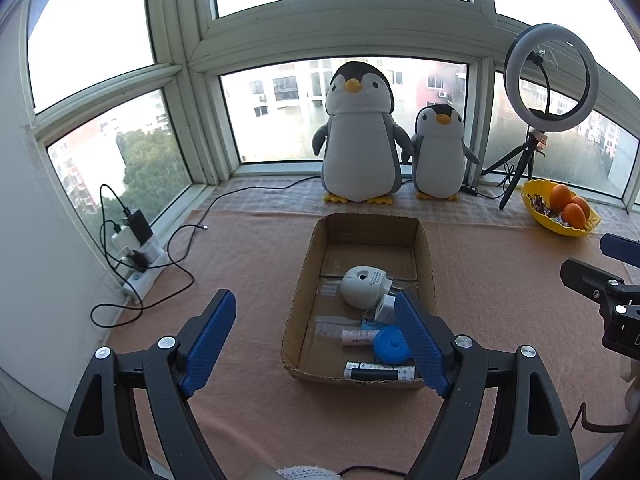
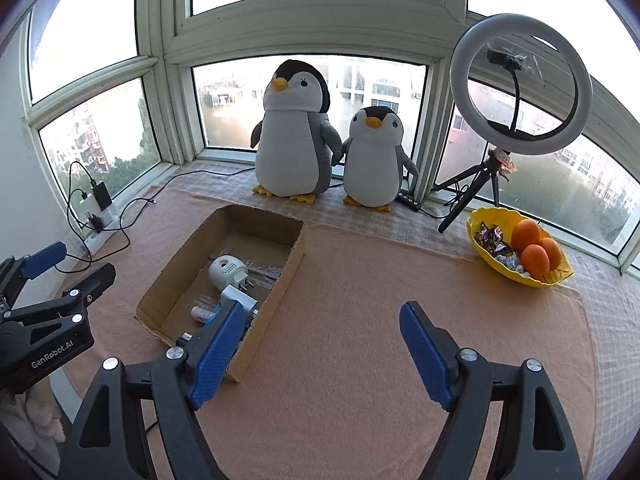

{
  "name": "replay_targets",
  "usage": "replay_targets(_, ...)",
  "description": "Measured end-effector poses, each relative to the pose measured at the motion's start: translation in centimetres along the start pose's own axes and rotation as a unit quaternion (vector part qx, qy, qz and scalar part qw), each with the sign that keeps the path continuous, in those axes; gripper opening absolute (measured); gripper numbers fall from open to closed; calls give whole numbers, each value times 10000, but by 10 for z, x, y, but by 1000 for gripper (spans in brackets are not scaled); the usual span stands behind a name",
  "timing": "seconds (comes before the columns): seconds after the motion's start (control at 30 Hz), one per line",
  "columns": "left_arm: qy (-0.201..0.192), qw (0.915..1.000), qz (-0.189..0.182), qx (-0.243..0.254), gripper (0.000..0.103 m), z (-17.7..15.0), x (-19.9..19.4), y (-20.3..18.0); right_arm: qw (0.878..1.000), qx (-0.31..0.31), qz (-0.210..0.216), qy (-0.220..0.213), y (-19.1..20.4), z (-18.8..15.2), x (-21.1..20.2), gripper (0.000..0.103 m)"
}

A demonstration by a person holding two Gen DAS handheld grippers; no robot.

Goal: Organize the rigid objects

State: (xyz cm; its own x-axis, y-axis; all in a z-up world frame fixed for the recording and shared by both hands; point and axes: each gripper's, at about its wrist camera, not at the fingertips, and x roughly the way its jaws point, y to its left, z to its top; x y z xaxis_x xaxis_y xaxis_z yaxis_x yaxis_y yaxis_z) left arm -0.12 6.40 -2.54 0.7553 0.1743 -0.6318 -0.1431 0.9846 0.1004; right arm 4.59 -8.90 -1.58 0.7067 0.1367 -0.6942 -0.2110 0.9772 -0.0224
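Observation:
A shallow cardboard box [image 1: 304, 280] [image 2: 168, 280] lies on the peach cloth. Inside it are a white round plug-in device [image 1: 362, 286] [image 2: 226, 272], a white charger [image 1: 386, 308] [image 2: 236, 296], a pink tube [image 1: 358, 337] [image 2: 200, 313], a blue round case [image 1: 390, 344] and a black-and-white tube [image 1: 376, 371] at the near wall. My left gripper [image 1: 316, 344] is open and empty, near the box's front left. My right gripper [image 2: 320, 354] is open and empty over bare cloth to the right of the box. The left gripper also shows in the right wrist view [image 2: 66, 264].
Two plush penguins [image 1: 360, 136] [image 2: 296, 132] stand on the sill behind the box. A ring light on a tripod [image 2: 520, 84] and a yellow bowl of oranges and sweets [image 2: 520, 252] are at the right. A power strip with chargers and cables [image 1: 138, 248] lies at the left.

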Motion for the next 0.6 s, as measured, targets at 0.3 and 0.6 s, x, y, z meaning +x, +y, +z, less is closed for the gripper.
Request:
replay_targets(0.3,22,10000,-34,-40,82,0,0,1,10000,42,1,48,-1,-2,2,77)
replay_targets(0.6,42,10000,-55,-38,82,1,1,-1,10000,47,29,80,0,-3,4,77)
